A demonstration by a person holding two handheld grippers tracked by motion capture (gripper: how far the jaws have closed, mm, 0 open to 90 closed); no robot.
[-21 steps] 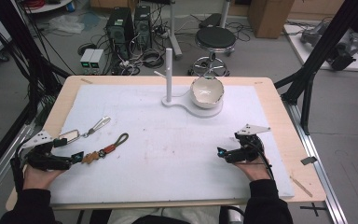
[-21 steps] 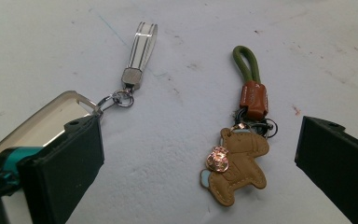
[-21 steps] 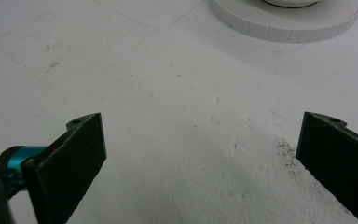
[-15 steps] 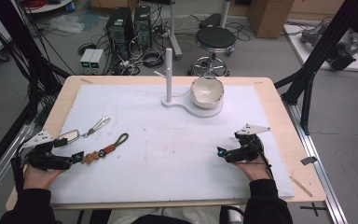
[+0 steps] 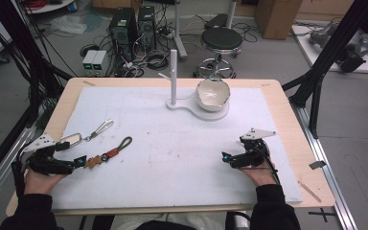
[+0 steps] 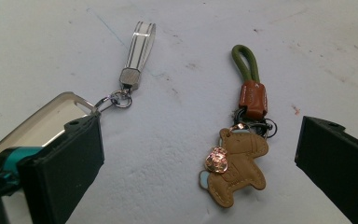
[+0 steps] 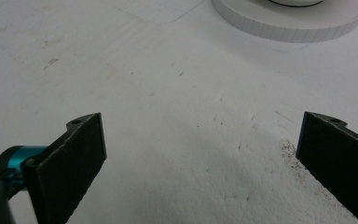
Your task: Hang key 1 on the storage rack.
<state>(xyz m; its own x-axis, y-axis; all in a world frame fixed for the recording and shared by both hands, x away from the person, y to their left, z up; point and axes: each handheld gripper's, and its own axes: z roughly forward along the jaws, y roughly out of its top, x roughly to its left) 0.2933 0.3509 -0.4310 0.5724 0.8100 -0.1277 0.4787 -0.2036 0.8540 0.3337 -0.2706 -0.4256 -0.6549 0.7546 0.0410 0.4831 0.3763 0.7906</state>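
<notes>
My left gripper (image 5: 79, 160) (image 6: 200, 163) rests open on the white mat near the table's left front. Just ahead of its jaws lies a keychain with a tan leather bear charm (image 6: 235, 165) (image 5: 95, 161), a brown clasp and an olive cord loop (image 6: 244, 60) (image 5: 123, 143); the jaws do not touch it. A second keychain, a clear key fob (image 6: 37, 128) (image 5: 72, 139) with a white strap (image 6: 141, 38) (image 5: 101, 128), lies beside the left jaw. My right gripper (image 5: 226, 157) (image 7: 200, 158) sits open on the mat at the right front, nothing between its jaws.
At the back centre, a white stand (image 5: 173, 76) with an upright post and side peg shares a white base (image 7: 289, 23) with a cream bowl (image 5: 212, 94). Wooden table edges (image 5: 297, 139) frame the mat. Beyond the table are a stool, computers and cables.
</notes>
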